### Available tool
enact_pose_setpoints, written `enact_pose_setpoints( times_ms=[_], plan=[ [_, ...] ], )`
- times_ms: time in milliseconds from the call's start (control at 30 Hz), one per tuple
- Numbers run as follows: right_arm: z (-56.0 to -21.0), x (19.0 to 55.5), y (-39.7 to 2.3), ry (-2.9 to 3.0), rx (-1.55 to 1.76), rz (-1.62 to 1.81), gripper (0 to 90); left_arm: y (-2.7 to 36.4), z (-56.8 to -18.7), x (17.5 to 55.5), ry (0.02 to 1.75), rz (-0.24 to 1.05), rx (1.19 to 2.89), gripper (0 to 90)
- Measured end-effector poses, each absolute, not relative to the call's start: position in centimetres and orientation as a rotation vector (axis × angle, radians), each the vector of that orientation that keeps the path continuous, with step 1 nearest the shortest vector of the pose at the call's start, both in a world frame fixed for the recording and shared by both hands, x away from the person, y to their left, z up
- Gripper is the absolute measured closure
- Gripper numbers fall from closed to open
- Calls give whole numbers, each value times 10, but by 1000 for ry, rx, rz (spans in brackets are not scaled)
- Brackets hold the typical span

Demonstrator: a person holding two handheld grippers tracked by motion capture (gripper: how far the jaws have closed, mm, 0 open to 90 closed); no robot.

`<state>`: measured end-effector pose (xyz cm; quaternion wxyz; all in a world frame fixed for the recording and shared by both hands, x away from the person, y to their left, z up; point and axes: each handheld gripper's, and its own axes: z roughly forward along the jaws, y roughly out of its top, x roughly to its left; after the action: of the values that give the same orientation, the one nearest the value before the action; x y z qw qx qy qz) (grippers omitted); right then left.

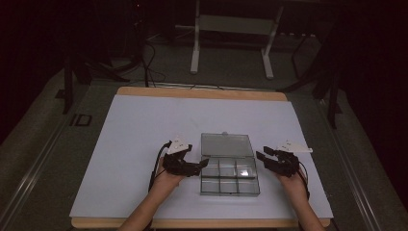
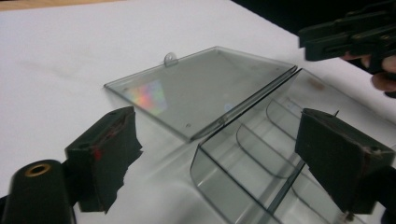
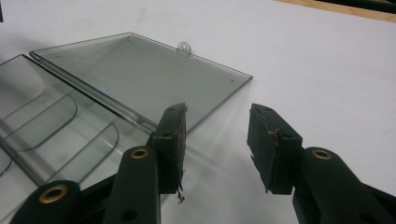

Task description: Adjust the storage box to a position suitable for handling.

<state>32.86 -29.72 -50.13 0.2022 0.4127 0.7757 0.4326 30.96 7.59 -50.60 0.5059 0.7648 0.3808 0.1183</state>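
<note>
A white sheet (image 1: 134, 144) covers a wooden table (image 1: 202, 92) at the centre of the high view; behind it the room is dark, with a white stand (image 1: 231, 29) at the top. A clear compartment box (image 1: 230, 179) lies open at lower centre, its lid (image 1: 226, 144) flat behind it. The left gripper (image 1: 202, 164) sits at the box's left edge, jaws wide apart astride its wall. The right gripper (image 1: 262, 156) hovers just right of it, jaws apart and empty.

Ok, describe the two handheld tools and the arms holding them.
Both are black. The left tool and right tool each carry a pale three-cornered plate on top and trail a black cable. Close up, the jaws are blocky, with worn dark pads, red marks on one left pad, and brass-coloured pivot rings. The forearms are bare, with no sleeves.
</note>
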Motion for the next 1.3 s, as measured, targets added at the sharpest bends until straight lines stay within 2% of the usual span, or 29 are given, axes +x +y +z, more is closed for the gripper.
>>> enact_pose_setpoints(
  times_ms=[33,67,467,567,1300],
  plan=[
    [-501,327,-299,2165,1153,1202,570,77,-507,308,916,291,1850,21],
    [-501,326,-302,2165,1149,1198,570,78,-507,307,914,300,1849,13],
    [-506,308,-326,2181,1144,1146,586,94,-512,288,908,295,1811,13],
    [-510,304,-334,2186,1161,1131,620,99,-515,281,897,288,1806,13],
    [-536,305,-337,2242,1203,1002,690,114,-531,269,906,323,1779,13]
  ],
)
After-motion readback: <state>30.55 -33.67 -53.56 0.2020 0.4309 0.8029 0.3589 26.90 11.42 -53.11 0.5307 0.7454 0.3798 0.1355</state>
